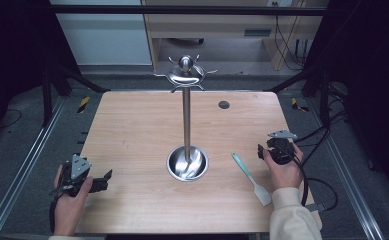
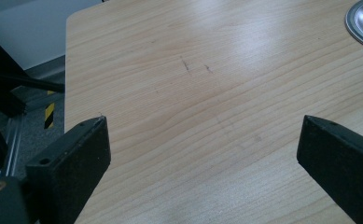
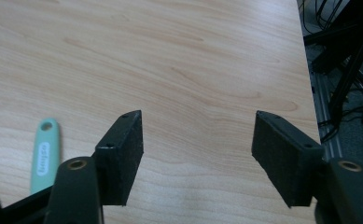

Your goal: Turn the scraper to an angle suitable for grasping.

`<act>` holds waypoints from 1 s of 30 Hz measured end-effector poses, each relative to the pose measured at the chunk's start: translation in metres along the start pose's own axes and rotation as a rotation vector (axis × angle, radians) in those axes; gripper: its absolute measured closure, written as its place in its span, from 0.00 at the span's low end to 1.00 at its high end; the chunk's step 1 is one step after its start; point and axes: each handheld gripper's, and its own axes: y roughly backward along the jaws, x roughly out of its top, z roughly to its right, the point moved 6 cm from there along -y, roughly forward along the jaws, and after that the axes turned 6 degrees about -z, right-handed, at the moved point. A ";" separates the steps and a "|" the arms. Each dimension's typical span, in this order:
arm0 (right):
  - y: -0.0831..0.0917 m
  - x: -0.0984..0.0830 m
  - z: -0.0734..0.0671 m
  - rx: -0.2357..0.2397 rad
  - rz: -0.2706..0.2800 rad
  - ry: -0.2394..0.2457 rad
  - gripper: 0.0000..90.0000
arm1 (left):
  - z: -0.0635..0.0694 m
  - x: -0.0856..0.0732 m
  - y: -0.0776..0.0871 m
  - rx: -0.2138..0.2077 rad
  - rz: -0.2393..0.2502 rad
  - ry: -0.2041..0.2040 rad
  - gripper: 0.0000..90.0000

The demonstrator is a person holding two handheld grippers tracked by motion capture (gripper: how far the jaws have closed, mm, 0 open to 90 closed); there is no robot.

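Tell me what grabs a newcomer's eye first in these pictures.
A tall steel utensil stand rises from a round dish at the middle of the wooden table, its hooks bare. A mint-handled spatula lies flat to its right, near the open right gripper. The left gripper rests open at the table's near left edge.
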 end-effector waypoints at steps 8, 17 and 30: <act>-0.008 -0.006 -0.001 0.011 -0.025 0.027 0.49 | 0.001 0.001 0.000 -0.002 0.003 -0.002 0.03; -0.016 -0.001 -0.012 0.048 -0.074 -0.015 0.59 | 0.000 0.001 0.000 -0.003 0.006 0.000 0.03; -0.019 -0.001 -0.037 0.140 -0.115 0.072 0.96 | 0.002 0.001 0.000 -0.004 0.001 -0.009 0.03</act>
